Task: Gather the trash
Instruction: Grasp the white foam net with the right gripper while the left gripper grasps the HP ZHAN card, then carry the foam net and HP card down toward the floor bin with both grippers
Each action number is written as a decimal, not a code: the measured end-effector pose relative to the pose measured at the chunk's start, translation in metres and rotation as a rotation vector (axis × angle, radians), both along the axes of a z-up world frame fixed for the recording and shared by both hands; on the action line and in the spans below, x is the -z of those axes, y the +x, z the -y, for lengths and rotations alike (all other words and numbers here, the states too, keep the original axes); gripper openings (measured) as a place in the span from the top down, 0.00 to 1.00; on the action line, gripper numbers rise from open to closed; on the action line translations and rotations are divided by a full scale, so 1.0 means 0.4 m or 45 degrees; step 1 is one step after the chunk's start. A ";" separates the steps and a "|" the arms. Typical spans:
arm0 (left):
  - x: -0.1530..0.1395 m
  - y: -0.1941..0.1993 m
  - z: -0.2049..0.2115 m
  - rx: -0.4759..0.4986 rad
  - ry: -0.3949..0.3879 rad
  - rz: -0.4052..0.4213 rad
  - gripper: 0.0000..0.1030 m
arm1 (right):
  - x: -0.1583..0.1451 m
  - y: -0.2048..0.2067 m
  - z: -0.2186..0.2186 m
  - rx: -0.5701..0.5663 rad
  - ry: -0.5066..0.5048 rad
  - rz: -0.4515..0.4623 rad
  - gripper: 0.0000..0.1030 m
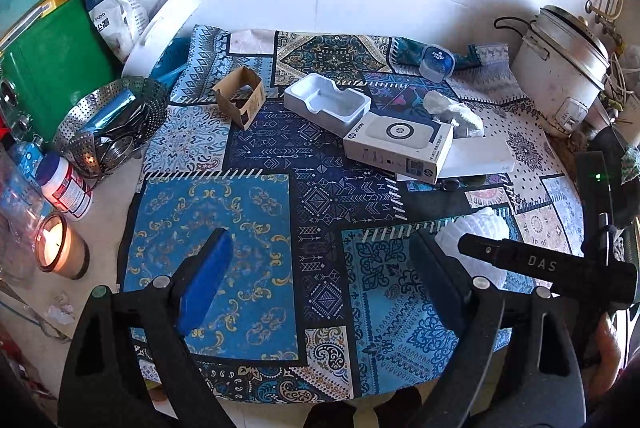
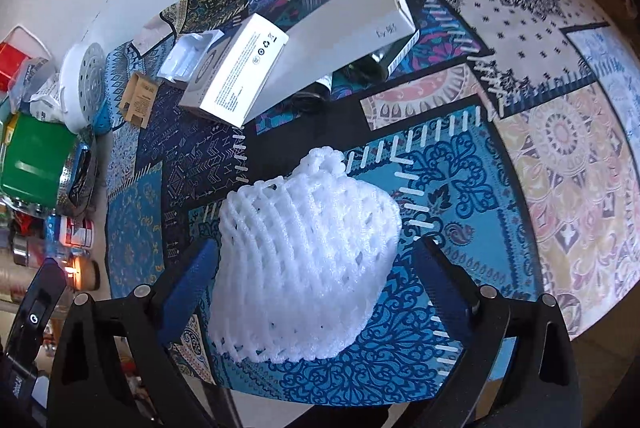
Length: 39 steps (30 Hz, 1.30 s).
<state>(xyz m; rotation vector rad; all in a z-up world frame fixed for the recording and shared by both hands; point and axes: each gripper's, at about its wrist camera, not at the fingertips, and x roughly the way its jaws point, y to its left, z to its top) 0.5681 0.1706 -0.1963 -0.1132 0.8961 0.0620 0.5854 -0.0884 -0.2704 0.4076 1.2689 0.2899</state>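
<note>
A white foam fruit net (image 2: 304, 260) lies on the patterned cloth between the open fingers of my right gripper (image 2: 316, 284); the fingers stand apart from it on both sides. It shows partly in the left wrist view (image 1: 476, 232), behind the right gripper's body. My left gripper (image 1: 320, 268) is open and empty above the blue part of the cloth. Farther off lie a white product box (image 1: 396, 148), a white plastic insert tray (image 1: 326, 102), a small brown cardboard box (image 1: 240, 100), crumpled white wrap (image 1: 452, 108) and a long white box (image 2: 352, 28).
A lit candle (image 1: 56, 248), a pill bottle (image 1: 66, 186) and a steel steamer basket (image 1: 108, 124) stand at the left. A green tin (image 1: 52, 64) is behind them. A white rice cooker (image 1: 560, 68) is at the back right. A small blue-lidded tub (image 1: 438, 62) sits at the back.
</note>
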 end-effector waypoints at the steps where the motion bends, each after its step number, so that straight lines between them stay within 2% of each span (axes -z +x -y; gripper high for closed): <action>1: 0.000 0.009 0.004 0.001 0.003 -0.005 0.12 | 0.007 0.003 -0.002 -0.014 0.021 -0.016 0.15; 4: -0.005 0.033 0.018 -0.010 0.020 -0.002 0.12 | 0.020 0.013 -0.010 -0.085 0.071 -0.045 0.27; 9: -0.016 0.082 0.060 -0.063 0.024 -0.004 0.12 | 0.003 0.033 -0.003 -0.248 0.056 0.023 0.43; 13: -0.015 0.139 0.100 -0.117 -0.040 -0.062 0.12 | -0.027 0.065 0.050 -0.343 0.068 0.042 0.50; 17: -0.010 0.214 0.143 -0.154 -0.073 -0.098 0.12 | -0.078 0.106 0.118 -0.371 0.035 0.111 0.50; 22: -0.004 0.316 0.174 -0.236 -0.147 -0.093 0.05 | -0.141 0.152 0.200 -0.380 -0.039 0.226 0.50; 25: 0.015 0.383 0.180 -0.321 -0.142 -0.095 0.04 | -0.170 0.171 0.237 -0.378 -0.041 0.278 0.50; 28: 0.057 0.456 0.178 -0.397 -0.127 -0.177 0.04 | -0.199 0.187 0.271 -0.371 -0.070 0.341 0.50; 33: 0.124 0.524 0.171 -0.508 -0.190 -0.283 0.04 | -0.221 0.209 0.341 -0.360 -0.102 0.396 0.50; 34: 0.134 0.531 0.172 -0.524 -0.187 -0.297 0.04 | -0.220 0.216 0.352 -0.355 -0.107 0.399 0.50; 39: 0.169 0.539 0.180 -0.591 -0.046 -0.369 0.04 | -0.220 0.238 0.406 -0.324 -0.099 0.402 0.50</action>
